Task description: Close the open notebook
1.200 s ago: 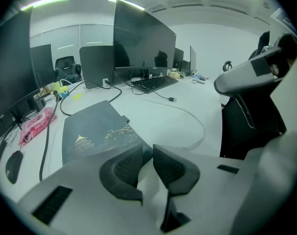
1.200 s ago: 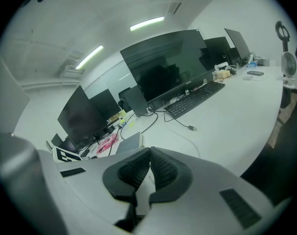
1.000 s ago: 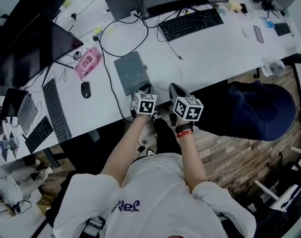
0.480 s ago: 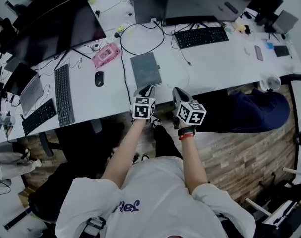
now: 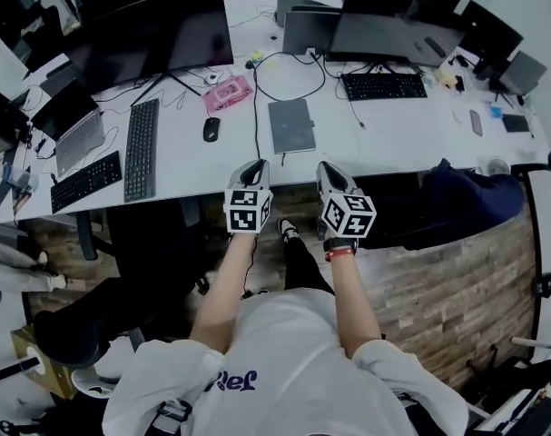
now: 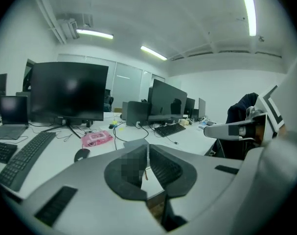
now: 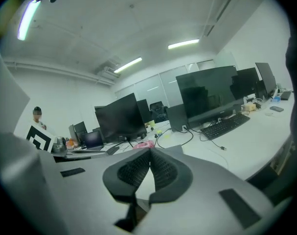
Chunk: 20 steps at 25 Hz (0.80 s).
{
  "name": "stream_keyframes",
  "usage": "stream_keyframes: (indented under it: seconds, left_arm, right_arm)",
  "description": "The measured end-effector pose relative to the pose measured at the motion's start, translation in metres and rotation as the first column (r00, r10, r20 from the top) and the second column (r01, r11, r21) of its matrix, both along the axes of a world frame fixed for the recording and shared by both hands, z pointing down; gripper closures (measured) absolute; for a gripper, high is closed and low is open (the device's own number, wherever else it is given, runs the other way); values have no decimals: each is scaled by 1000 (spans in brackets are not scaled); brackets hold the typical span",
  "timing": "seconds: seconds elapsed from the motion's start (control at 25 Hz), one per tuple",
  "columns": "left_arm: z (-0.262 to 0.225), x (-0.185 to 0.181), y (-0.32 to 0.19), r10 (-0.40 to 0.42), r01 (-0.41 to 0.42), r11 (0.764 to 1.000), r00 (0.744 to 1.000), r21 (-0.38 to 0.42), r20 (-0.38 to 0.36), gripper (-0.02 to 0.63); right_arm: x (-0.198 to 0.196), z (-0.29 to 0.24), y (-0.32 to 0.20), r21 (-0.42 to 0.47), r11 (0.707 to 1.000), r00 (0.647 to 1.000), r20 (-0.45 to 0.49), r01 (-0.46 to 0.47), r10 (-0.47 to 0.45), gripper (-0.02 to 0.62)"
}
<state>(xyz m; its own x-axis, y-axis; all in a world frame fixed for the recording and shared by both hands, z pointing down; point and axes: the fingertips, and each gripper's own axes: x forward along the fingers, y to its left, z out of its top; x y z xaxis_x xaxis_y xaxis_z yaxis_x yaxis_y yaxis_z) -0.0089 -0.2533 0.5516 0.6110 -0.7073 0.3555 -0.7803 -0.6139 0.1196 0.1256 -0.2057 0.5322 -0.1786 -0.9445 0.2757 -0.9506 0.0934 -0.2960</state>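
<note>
Lying shut near the front edge of the desk (image 5: 393, 125), the notebook (image 5: 291, 125) is seen flat and untouched, so the closing is judged done. Both grippers have been drawn back off that edge. The jaws of the left gripper (image 5: 255, 163) have just been closed on nothing, and those of the right gripper (image 5: 328, 166) are pressed together, empty.

notebook (image 5: 291, 125) on desk (image 5: 411, 133) | mouse (image 5: 211, 129) left of it | keyboard (image 5: 384, 86) behind, to right

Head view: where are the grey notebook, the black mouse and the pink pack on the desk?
grey notebook (image 5: 291, 125): head view, middle of its cover.
black mouse (image 5: 211, 129): head view, middle of its back.
pink pack (image 5: 228, 94): head view, middle of its top face.
</note>
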Motion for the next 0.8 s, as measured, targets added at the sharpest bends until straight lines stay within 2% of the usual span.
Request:
stream_keyframes:
  seconds: [0.2, 0.32, 0.48, 0.8]
  left_arm:
    - [-29, -43, 39, -37, 38, 997, 999, 61, -16, 578]
    - [-51, -57, 52, -45, 51, 993, 997, 102, -65, 580]
    - [-71, -69, 69, -38, 48, 984, 997, 172, -61, 579]
    - [-81, -78, 97, -32, 40, 976, 999, 213, -45, 580]
  right_arm:
    - [-34, -25, 35, 25, 999, 999, -47, 29, -27, 581]
    - [-41, -44, 49, 66, 998, 997, -72, 16, -11, 581]
    - [-48, -56, 63, 95, 995, 995, -100, 6, 4, 581]
    - [-60, -71, 86, 118, 993, 991, -129, -1, 17, 583]
